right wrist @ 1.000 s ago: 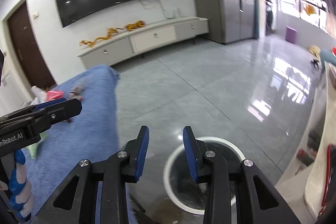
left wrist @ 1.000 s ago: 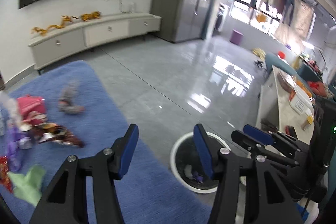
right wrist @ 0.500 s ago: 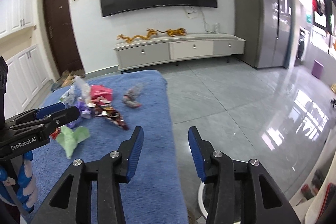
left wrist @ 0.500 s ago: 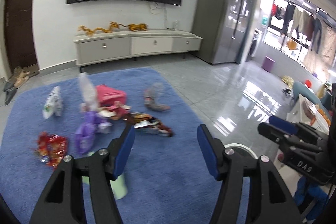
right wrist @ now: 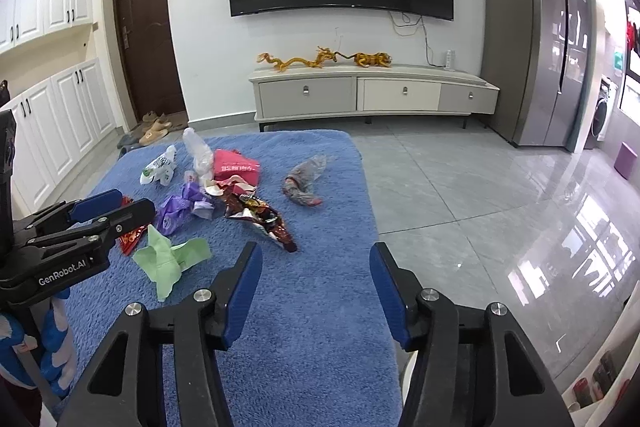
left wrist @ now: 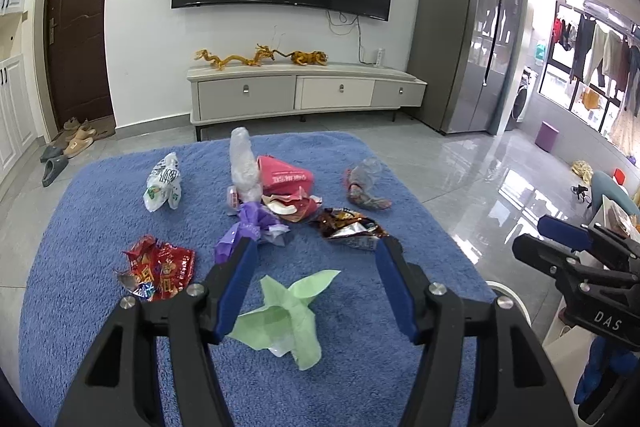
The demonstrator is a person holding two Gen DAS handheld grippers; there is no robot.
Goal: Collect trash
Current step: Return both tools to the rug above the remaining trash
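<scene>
Trash: scattered across the blue rug (left wrist: 100, 227), none of it gripped. Counted in the left wrist view: green crumpled paper (left wrist: 288, 315) nearest, red snack wrapper (left wrist: 158, 269) to its left, purple plastic bag (left wrist: 250, 227), brown foil wrapper (left wrist: 350, 227), red paper bag (left wrist: 284, 179), clear plastic bottle (left wrist: 242, 163) leaning against the pile, white printed bag (left wrist: 164, 183), and a crumpled clear wrapper (left wrist: 366, 185) near the rug's right edge. White bin rim (left wrist: 512, 297) just visible at the rug's right side, behind the left gripper's arm; contents not visible.

Progress, as judged: at least eight pieces left to collect; amount already binned cannot be told. Collection far from finished.

Left gripper (left wrist: 316, 279): jaws wide apart, empty, held above the rug, green crumpled paper framed between the fingers but apparently not touched. Likely next pick.

Right gripper (right wrist: 316, 283): jaws wide apart, empty, held over bare rug near its right edge, the tip of the brown foil wrapper just ahead of its left finger. No contact noted.
</scene>
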